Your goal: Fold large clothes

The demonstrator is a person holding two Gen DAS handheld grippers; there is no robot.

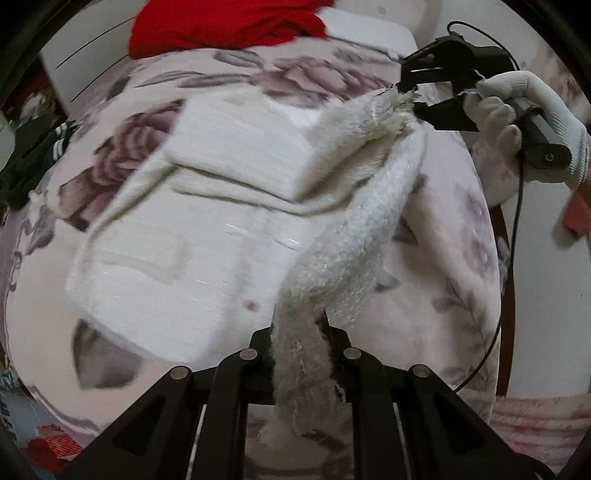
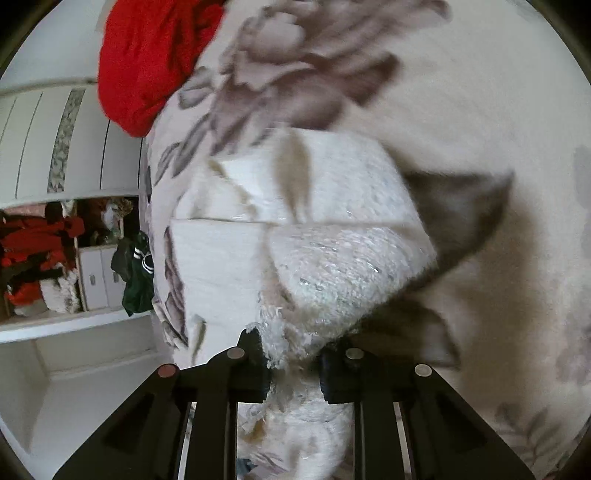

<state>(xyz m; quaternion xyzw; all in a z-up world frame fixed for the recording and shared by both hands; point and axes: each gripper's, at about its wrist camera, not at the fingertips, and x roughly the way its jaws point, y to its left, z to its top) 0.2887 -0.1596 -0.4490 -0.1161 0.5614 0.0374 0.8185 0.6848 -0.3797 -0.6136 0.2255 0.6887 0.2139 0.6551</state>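
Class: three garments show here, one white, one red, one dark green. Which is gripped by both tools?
The fluffy white garment: left tool and right tool both pinch its edge. The others lie untouched.

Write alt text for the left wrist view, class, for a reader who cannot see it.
The left gripper is shut on one edge of a fluffy white garment lying on a floral blanket. Upper right, a gloved hand holds the right gripper, clamped on another edge. A red garment lies beyond.
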